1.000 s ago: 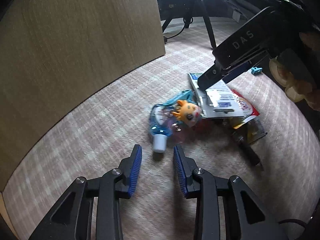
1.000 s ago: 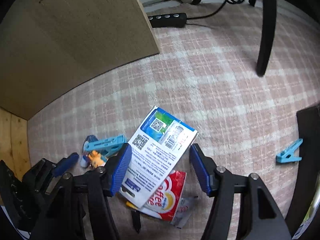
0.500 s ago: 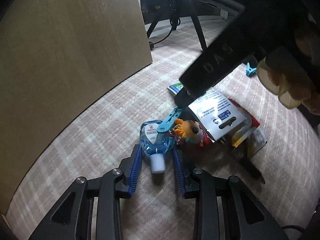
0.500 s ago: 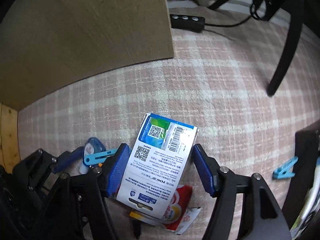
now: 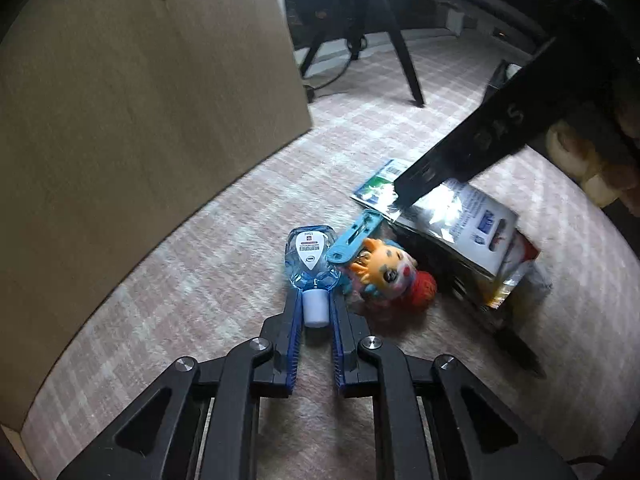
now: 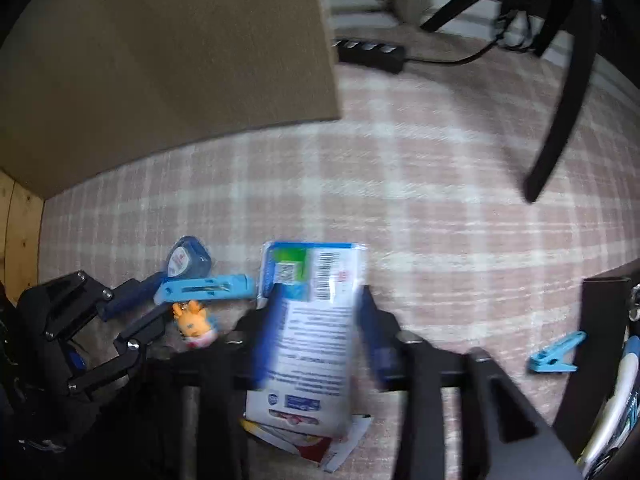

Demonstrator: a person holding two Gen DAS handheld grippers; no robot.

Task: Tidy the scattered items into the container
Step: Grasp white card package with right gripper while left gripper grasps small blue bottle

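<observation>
Left gripper (image 5: pixel 315 312) closing on the bottle's cap (image 5: pixel 315 311) — right gripper (image 6: pixel 318 324) closing around the packet (image 6: pixel 316 320)

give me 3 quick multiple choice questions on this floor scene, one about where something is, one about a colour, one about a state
1. Where does the cap of the small bottle lie?
A. between the fingers of the left hand-held gripper
B. under the flat packet
C. beside the power strip

2. What colour is the lone clothes peg lying apart from the pile?
A. red
B. light blue
C. yellow

3. What is between the fingers of the right hand-held gripper?
A. nothing
B. the toy figure
C. the flat packet

Answers: 1 A, the white cap sits between the blue pads, whose jaws are closing. 2 B, it shows light blue on the checked carpet. 3 C, the closing jaws flank the packet's two long edges.
</observation>
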